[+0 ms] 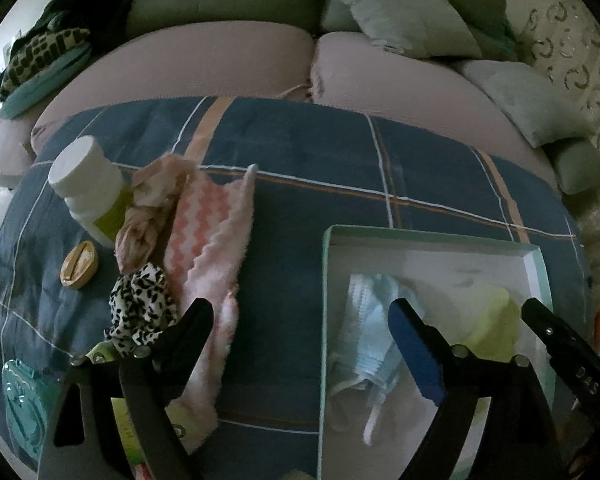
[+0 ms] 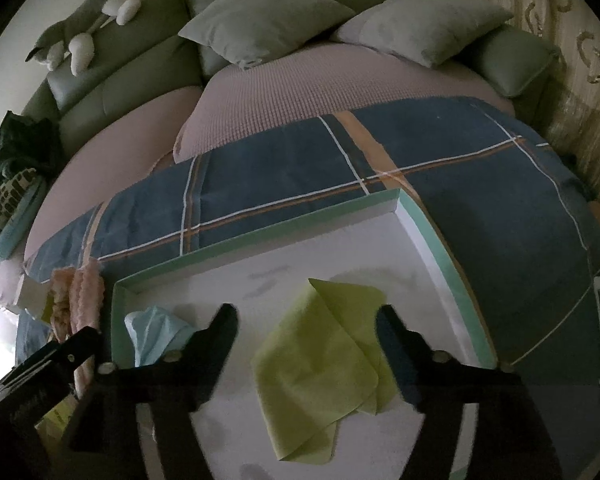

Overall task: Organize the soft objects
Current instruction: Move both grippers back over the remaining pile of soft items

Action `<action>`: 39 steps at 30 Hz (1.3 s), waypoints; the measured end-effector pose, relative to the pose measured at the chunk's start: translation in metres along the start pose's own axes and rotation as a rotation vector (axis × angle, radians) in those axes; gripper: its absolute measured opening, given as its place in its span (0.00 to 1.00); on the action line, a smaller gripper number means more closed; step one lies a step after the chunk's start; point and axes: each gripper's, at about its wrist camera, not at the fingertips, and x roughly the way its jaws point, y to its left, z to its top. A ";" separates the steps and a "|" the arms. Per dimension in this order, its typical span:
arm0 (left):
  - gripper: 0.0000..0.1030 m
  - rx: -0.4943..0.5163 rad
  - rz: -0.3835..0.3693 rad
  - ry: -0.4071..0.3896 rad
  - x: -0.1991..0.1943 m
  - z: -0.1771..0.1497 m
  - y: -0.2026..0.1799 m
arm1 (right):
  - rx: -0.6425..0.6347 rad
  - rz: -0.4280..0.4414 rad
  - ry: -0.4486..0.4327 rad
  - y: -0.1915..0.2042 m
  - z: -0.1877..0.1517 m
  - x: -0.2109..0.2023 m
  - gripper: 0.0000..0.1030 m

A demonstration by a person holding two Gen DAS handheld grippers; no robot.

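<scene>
Right tool [image 2: 306,328]: jaws spread wide, gripping nothing. Yellow-green cloth [image 2: 320,372] lies flat on the floor of the shallow mint-rimmed box [image 2: 428,236], directly between and below the fingers, not touched by either. Cloth is folded, long axis running near-left to far-right, one corner pointing far.

Left tool [image 1: 300,328]: jaws also wide apart, empty. Its right finger [image 1: 414,344] hangs over the pale blue face mask [image 1: 366,344] in the box's left half; contact cannot be told. Its left finger is just beside the pink zigzag cloth [image 1: 208,248] and the leopard scrunchie [image 1: 140,308] on the blue plaid bedspread [image 1: 320,160].

Far half of the box is bare; open bedspread beyond its far rim.
</scene>
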 end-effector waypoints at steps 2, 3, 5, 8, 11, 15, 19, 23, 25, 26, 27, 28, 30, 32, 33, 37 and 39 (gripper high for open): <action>0.87 -0.015 0.004 0.001 0.000 0.001 0.004 | 0.000 -0.003 -0.009 -0.001 0.000 -0.001 0.99; 0.87 -0.025 0.003 0.002 0.000 0.001 0.007 | 0.001 -0.004 -0.016 -0.001 0.000 -0.002 1.00; 0.87 -0.037 0.000 0.000 0.000 0.001 0.010 | 0.000 -0.009 -0.018 -0.001 0.000 -0.002 1.00; 1.00 -0.054 -0.010 -0.001 -0.001 0.002 0.015 | 0.000 -0.008 -0.026 0.000 0.000 -0.002 1.00; 1.00 -0.074 -0.019 -0.010 -0.004 0.004 0.022 | -0.001 -0.012 -0.051 0.000 0.001 -0.007 1.00; 1.00 -0.102 -0.008 -0.053 -0.014 0.007 0.038 | 0.006 -0.001 -0.072 0.001 0.004 -0.014 1.00; 1.00 -0.136 0.000 -0.111 -0.027 0.011 0.054 | 0.015 0.019 -0.098 0.003 0.005 -0.020 1.00; 1.00 -0.172 0.008 -0.149 -0.038 0.011 0.071 | -0.024 0.005 -0.114 0.011 0.005 -0.022 1.00; 1.00 -0.202 0.006 -0.183 -0.046 0.011 0.081 | -0.048 -0.001 -0.115 0.017 0.005 -0.022 1.00; 1.00 -0.216 -0.004 -0.193 -0.049 0.011 0.086 | -0.057 -0.001 -0.115 0.019 0.004 -0.022 1.00; 1.00 -0.238 -0.019 -0.202 -0.052 0.010 0.092 | -0.063 -0.002 -0.114 0.021 0.004 -0.022 1.00; 1.00 -0.251 -0.027 -0.210 -0.054 0.010 0.096 | -0.071 -0.001 -0.111 0.024 0.004 -0.022 1.00; 1.00 -0.278 -0.031 -0.230 -0.061 0.009 0.105 | -0.081 0.011 -0.106 0.029 0.002 -0.021 1.00; 1.00 -0.296 -0.023 -0.238 -0.063 0.008 0.112 | -0.090 0.024 -0.105 0.034 0.000 -0.021 1.00; 1.00 -0.311 -0.018 -0.242 -0.065 0.007 0.119 | -0.098 0.030 -0.105 0.037 0.000 -0.022 1.00; 1.00 -0.345 0.018 -0.260 -0.074 0.002 0.137 | -0.130 0.050 -0.109 0.053 -0.005 -0.026 1.00; 1.00 -0.357 0.045 -0.274 -0.080 -0.001 0.147 | -0.148 0.070 -0.108 0.061 -0.007 -0.027 1.00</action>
